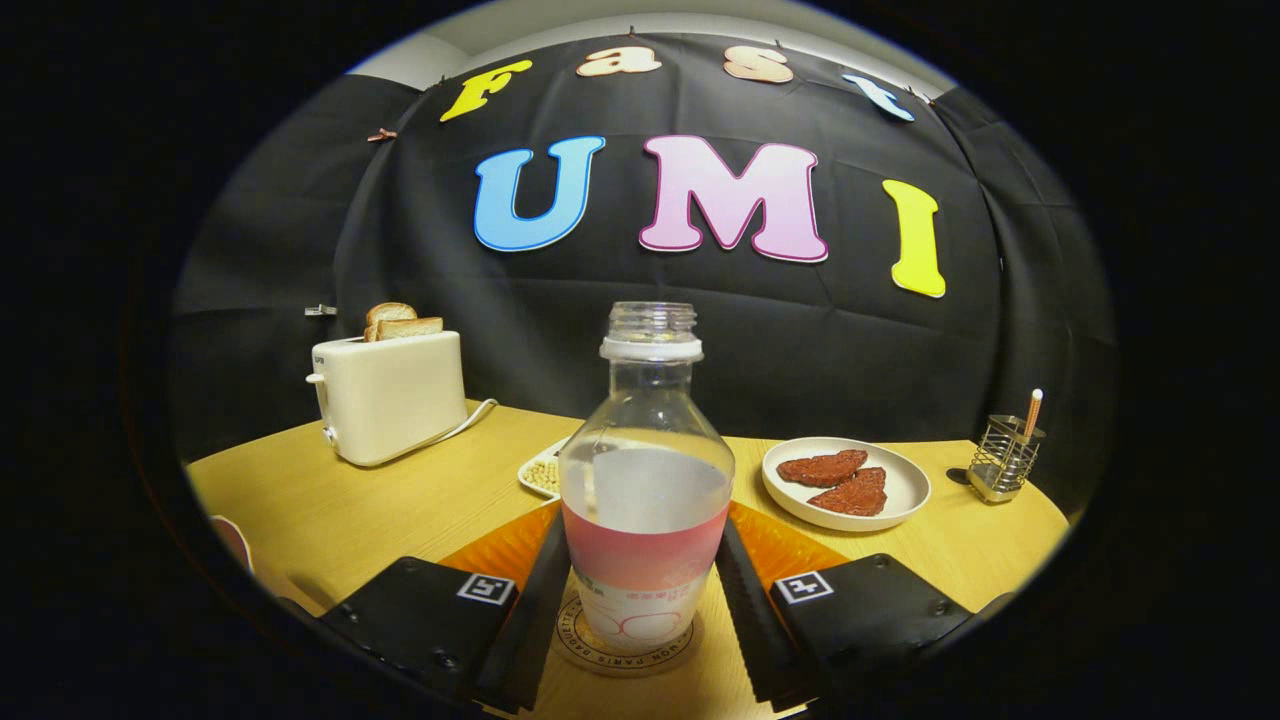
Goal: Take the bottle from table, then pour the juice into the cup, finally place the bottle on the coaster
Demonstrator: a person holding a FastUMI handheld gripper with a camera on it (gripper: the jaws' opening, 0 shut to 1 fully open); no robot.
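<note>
bottle (pixel 646 480) stands uncapped on coaster (pixel 625 640), gripper (pixel 640 610) fingers flanking it; cannot tell whether they press or have parted. risk: uneven withdrawal tips it, spilling remaining juice.

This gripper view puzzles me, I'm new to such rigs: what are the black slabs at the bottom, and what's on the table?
The camera rides on a hand-held gripper that a person carries; the black slabs are its two fingers. Between them stands an uncapped bottle, partly filled, on a round coaster. The fingers lie close along its sides; whether they press it, I can't tell. Beyond, on the wooden table: a toaster with bread, a plate of reddish pieces, a small dish and a wire holder.
</note>
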